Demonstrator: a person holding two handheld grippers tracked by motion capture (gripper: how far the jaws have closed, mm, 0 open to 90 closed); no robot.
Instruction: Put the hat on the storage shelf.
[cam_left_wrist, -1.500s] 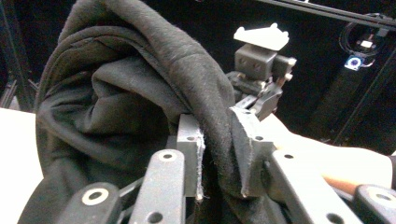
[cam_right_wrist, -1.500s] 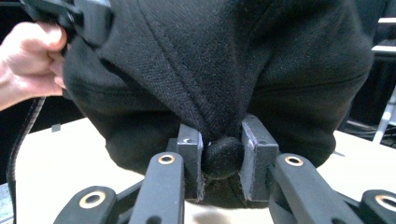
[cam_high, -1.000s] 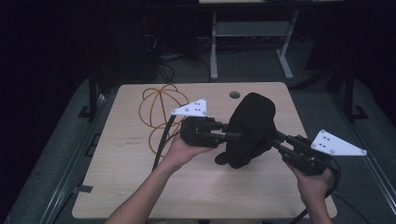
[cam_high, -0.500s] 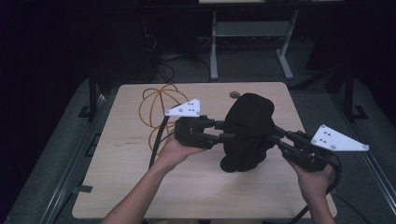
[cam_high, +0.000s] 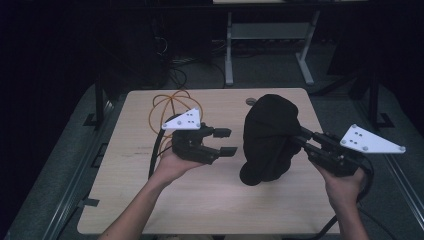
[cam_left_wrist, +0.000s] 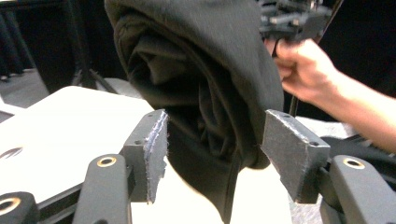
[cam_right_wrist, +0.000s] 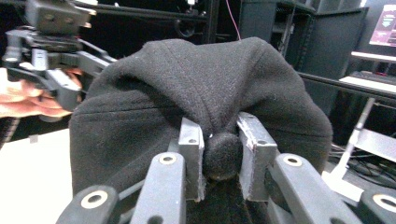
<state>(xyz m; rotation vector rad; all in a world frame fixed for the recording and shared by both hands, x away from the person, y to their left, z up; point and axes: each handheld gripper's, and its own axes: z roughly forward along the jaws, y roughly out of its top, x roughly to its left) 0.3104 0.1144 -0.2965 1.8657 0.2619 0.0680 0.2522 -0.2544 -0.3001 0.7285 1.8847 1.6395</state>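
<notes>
A bundled black fleece garment (cam_high: 270, 135) hangs over the middle right of the wooden table (cam_high: 150, 200). My right gripper (cam_high: 296, 138) is shut on a bunched fold of it; in the right gripper view both pads (cam_right_wrist: 191, 158) pinch that fold of the garment (cam_right_wrist: 201, 84). My left gripper (cam_high: 229, 141) sits just left of the bundle, its jaws having just been opening. In the left gripper view the pads (cam_left_wrist: 156, 149) stand apart, and the garment (cam_left_wrist: 201, 70) hangs just beyond them without touching them.
An orange cable (cam_high: 167, 107) lies looped at the back left of the table, with black cable trailing beside it. A small round disc (cam_high: 251, 101) rests near the far edge. A white-legged stand (cam_high: 227, 55) is on the floor behind the table.
My left gripper has let go of the garment, opened, and drawn back to the left. The bundle now hangs from the right gripper alone and has lifted slightly.
</notes>
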